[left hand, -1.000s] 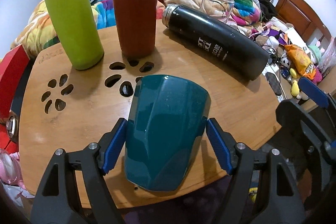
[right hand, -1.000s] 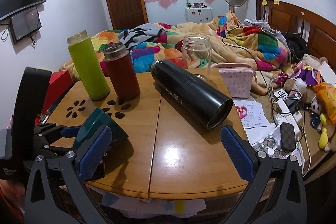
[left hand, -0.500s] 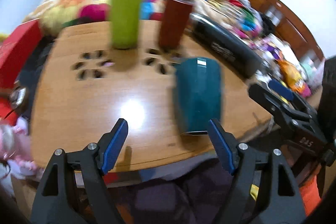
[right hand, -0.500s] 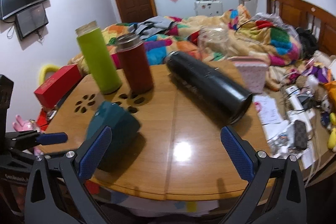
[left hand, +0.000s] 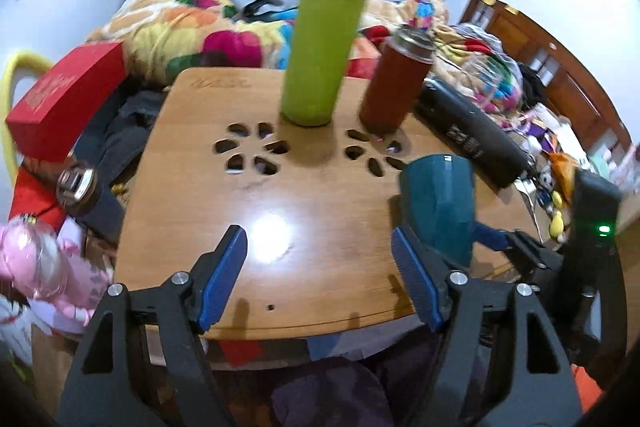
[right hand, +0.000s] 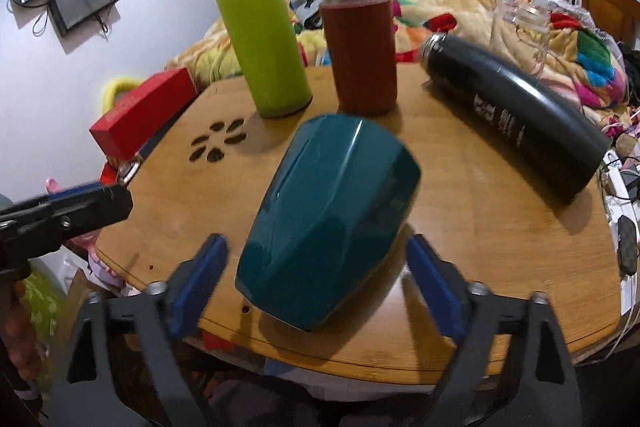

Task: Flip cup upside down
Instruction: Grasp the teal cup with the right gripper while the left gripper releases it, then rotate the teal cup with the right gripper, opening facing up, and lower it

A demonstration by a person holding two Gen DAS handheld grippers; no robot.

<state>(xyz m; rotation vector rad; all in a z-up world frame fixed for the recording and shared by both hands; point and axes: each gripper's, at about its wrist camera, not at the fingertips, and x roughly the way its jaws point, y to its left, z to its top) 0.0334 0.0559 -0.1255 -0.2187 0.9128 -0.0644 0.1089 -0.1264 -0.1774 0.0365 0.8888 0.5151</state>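
Observation:
A dark teal faceted cup (right hand: 332, 215) stands on the wooden table (right hand: 500, 227) near its front edge, its wider end down on the wood. My right gripper (right hand: 316, 287) is open, its blue pads either side of the cup's lower part with gaps on both sides. In the left wrist view the cup (left hand: 438, 203) is at the right, past the right finger. My left gripper (left hand: 320, 267) is open and empty over the table's front-left part.
A tall green bottle (right hand: 260, 47) and a red-brown flask (right hand: 360, 47) stand behind the cup. A black flask (right hand: 516, 115) lies on its side at the right, a glass jar (right hand: 520, 35) behind it. A red box (right hand: 144, 115) sits off the table's left edge.
My left gripper let go of the teal cup and moved left, away from it. My right gripper moved left and now straddles the cup.

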